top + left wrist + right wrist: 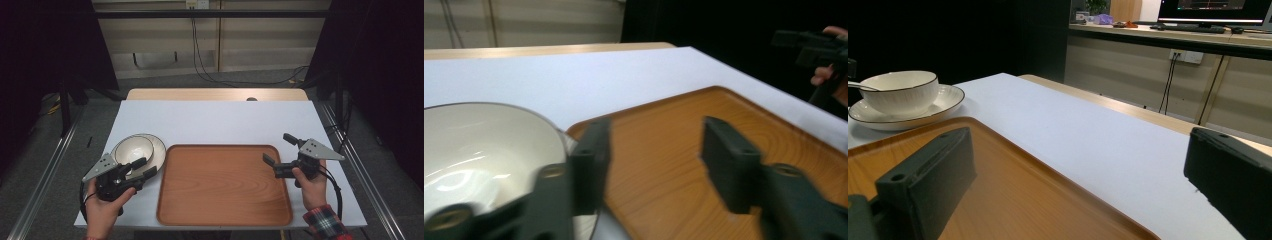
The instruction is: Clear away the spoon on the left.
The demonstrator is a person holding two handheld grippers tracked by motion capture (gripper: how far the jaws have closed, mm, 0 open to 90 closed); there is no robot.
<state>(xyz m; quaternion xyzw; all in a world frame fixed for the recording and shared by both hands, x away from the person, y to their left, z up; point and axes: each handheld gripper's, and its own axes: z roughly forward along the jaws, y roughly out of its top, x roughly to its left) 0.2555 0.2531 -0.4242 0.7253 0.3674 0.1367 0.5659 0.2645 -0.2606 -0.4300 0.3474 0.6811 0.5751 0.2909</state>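
A cream bowl [133, 148] stands on a white plate [159, 150] at the table's left. A bare wooden tray [225, 185] lies right of the plate. My left gripper [144, 167] is open at the bowl's near right rim, holding nothing. In the left gripper view its jaws [659, 160] frame the tray [684, 125], with the bowl [474, 150] just left of them. My right gripper [279, 149] is open and empty over the tray's far right corner. In the right gripper view its jaws [1078, 175] stand wide over the tray [998, 190], the bowl [900, 90] and plate [945, 102] far off.
The white table top [215, 120] stretches bare beyond the tray, with a wooden strip [215, 94] along its far edge. Metal rails [45, 175] run along both sides of the table. Cables [205, 70] hang on the wall behind.
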